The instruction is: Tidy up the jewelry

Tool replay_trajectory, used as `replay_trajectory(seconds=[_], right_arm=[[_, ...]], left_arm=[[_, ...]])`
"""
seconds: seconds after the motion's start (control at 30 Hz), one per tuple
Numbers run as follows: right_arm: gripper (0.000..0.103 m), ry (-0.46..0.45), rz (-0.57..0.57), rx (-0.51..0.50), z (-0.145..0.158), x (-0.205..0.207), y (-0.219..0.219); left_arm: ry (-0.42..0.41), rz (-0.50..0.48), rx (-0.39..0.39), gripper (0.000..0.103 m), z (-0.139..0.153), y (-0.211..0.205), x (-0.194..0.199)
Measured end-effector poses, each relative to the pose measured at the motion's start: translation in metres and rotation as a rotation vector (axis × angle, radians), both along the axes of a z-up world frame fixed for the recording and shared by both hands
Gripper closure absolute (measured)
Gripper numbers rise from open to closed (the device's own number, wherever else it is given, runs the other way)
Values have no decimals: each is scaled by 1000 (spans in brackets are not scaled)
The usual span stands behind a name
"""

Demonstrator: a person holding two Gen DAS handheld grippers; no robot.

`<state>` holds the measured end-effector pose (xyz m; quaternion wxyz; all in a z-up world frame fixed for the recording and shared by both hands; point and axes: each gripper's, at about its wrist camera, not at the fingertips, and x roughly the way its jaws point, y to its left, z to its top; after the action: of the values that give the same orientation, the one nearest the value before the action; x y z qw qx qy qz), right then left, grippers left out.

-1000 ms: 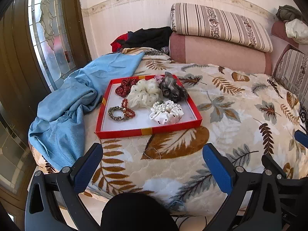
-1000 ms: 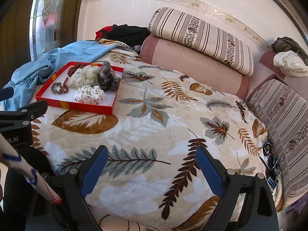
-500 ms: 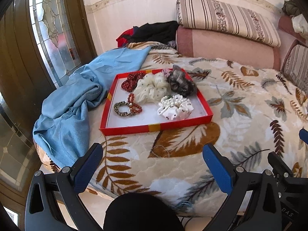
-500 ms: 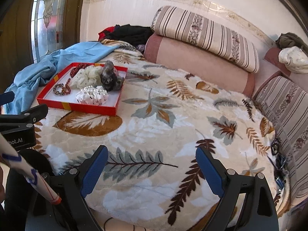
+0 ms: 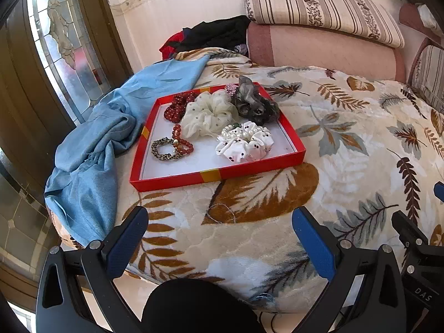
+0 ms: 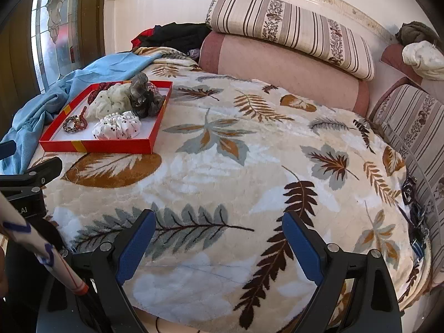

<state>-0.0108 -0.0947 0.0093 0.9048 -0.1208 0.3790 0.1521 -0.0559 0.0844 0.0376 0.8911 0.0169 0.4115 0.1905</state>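
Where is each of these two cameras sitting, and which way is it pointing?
Left wrist: on the left gripper, facing the red shallow cardboard tray of scrunchies; open blue-padded fingers show.
Right wrist: on the right gripper, facing the leaf-patterned plush blanket; open fingers show.
Shared: tray, blanket, striped bolster cushion.

The cream scrunchie [image 5: 210, 113] covers part of the red beaded scrunchie [image 5: 176, 107], and the grey scrunchie [image 5: 253, 105] hides most of a small pink piece [image 5: 231, 88]. The dark things [image 6: 414, 211] at the bed's right edge are too small to tell. The blue cloth [image 5: 91, 149] hangs over the bed's edge, its lower end hidden.
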Motion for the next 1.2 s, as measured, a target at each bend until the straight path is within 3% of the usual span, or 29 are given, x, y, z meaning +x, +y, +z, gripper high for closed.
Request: replay_trajectory(seconds=[1.2], right_arm=[[8,15,-54,61,-2,6,-28]], left_arm=[[26,-58,-16,0,4,-21,3]])
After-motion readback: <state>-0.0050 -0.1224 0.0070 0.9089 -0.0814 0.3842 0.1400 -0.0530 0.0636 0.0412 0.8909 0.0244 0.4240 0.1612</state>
